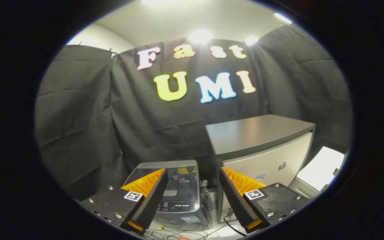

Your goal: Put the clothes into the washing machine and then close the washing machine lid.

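Hovering high with fingers (193, 196) spread wide, holding nothing. Washing machine (175, 196) sits lower centre of frame, lid apparently down, beside grey cabinet (262, 146). No clothes seen. Risks: snagging floor cables (178, 231), clipping cabinet edge on descent.

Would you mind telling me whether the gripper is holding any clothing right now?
No, the gripper is open with nothing between its fingers, and the washing machine with its lid down lies beyond them.
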